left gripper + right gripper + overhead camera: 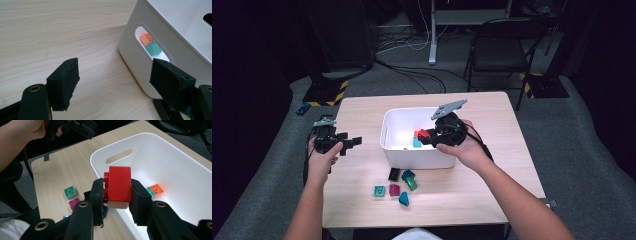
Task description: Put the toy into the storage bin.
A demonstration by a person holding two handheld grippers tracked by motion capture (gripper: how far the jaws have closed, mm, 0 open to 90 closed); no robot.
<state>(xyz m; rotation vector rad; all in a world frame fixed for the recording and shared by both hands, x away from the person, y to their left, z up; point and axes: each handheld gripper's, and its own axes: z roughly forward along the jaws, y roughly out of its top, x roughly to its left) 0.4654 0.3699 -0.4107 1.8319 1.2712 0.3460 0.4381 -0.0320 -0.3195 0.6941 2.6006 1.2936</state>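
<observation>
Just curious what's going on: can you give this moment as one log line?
right gripper: shut on red brick over white bin | left gripper: open, holding nothing | loose bricks: on table

My red plastic studded brick sits on its side, studs pointing left, over the near rim of the white plastic bin.

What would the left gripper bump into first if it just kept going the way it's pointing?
Most likely the white bin. The left gripper stands open over bare table, aimed at the bin's near wall by its handle slot. Nothing lies between in the left gripper view, though depth is hard to judge.
</observation>
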